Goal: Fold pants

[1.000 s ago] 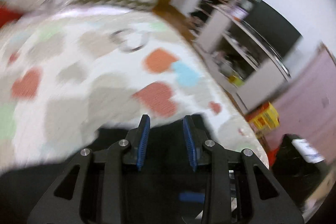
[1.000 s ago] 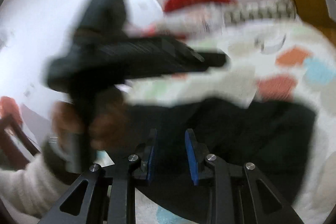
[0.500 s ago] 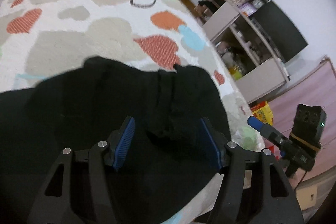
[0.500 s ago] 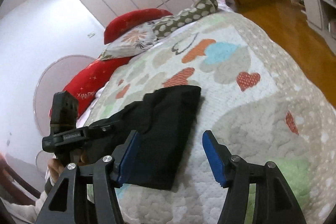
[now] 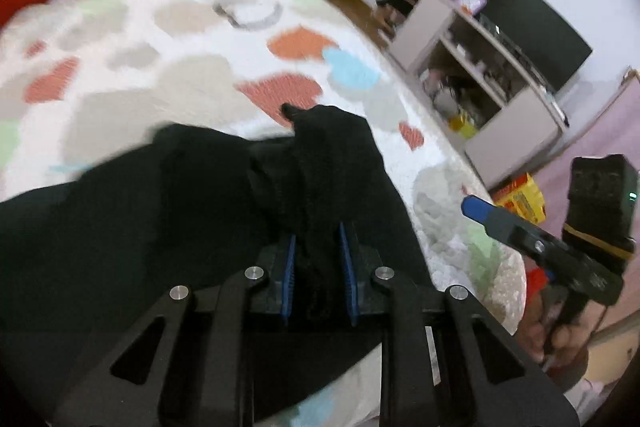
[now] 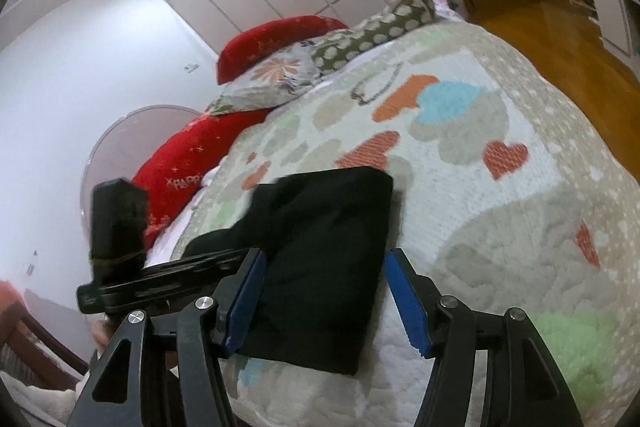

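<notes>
Since half a second ago my left gripper (image 5: pixel 317 267) has closed its jaws from wide apart onto a raised ridge of the black pants (image 5: pixel 200 211), and the blue pads now pinch that bunched cloth between them. My right gripper (image 6: pixel 326 301) has drawn back to the near edge of the bed, its jaws spread with nothing pressed between them; the dark fabric lies in front of the gap, not in it.

The pants lie on the heart-patterned quilt (image 6: pixel 500 219), near its front edge, already doubled into a fairly tidy dark rectangle in the right wrist view, with one loose lobe rising where my left gripper holds it. The pillows (image 6: pixel 280 67) sit well apart at the far end.

The step in hand, as I judge it, is carrying this pinched fold over the rest of the garment. To do it well I want the grip on all the layers of the ridge, not just the top one, so I lift slowly and watch whether the cloth beneath follows. I bring the fold across low and flat, so the lower layers do not drag and crease on the quilt. My right gripper is free to pin the near corner while the left one travels. I release only once the edges line up.
</notes>
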A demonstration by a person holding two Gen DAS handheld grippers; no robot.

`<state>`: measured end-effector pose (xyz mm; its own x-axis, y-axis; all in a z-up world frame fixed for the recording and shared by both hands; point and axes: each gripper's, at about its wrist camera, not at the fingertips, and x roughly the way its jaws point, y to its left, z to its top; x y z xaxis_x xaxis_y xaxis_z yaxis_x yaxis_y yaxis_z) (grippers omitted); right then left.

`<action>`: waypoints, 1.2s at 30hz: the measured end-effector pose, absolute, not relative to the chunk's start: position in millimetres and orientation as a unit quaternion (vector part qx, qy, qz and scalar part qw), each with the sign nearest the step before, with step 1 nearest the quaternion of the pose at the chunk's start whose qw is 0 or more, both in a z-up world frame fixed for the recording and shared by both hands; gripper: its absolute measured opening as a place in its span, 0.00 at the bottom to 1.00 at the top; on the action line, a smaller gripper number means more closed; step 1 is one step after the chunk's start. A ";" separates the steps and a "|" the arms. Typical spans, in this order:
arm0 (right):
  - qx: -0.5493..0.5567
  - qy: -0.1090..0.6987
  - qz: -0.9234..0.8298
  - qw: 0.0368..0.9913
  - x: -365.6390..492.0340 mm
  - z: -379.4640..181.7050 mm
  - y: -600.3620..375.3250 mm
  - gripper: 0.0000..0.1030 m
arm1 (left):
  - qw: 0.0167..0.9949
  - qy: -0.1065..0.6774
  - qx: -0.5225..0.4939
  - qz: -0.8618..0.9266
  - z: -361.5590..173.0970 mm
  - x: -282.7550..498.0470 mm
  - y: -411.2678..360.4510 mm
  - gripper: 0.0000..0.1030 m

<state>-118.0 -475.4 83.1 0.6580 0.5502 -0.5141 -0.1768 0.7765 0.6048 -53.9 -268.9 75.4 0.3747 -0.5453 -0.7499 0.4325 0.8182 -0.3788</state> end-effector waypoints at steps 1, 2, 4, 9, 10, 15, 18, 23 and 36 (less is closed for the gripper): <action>0.258 0.355 0.214 0.872 -116.4 85.8 -471.8 0.59 | 0.832 0.474 -0.067 -0.280 78.6 -55.1 -253.1 0.18; 0.251 0.353 0.222 0.873 -112.8 89.0 -464.6 0.60 | 0.834 0.480 -0.070 -0.264 77.1 -53.2 -240.5 0.18; 0.235 0.354 0.239 0.873 -105.5 92.1 -449.3 0.60 | 0.832 0.490 -0.083 -0.245 68.5 -49.9 -222.3 0.18; 0.173 0.377 0.257 0.873 -73.0 86.0 -399.8 0.60 | 0.822 0.518 -0.098 -0.217 42.0 -51.0 -210.8 0.18; 0.159 0.390 0.257 0.870 -60.7 79.1 -387.9 0.60 | 0.823 0.517 -0.101 -0.213 39.2 -52.1 -211.0 0.18; 0.119 0.458 0.207 0.856 -16.3 32.7 -366.2 0.59 | 0.825 0.516 -0.120 -0.196 38.0 -58.2 -200.5 0.29; 0.098 0.443 0.205 0.867 -27.7 42.8 -365.5 0.58 | 0.841 0.503 -0.097 -0.175 54.3 -66.7 -194.3 0.29; 0.083 0.426 0.217 0.874 -62.8 68.3 -371.0 0.59 | 0.859 0.467 -0.105 -0.179 77.7 -63.5 -194.5 0.29; -0.001 0.445 0.190 0.875 -93.0 32.7 -343.9 0.60 | 0.860 0.490 -0.089 -0.115 31.2 -29.2 -212.9 0.46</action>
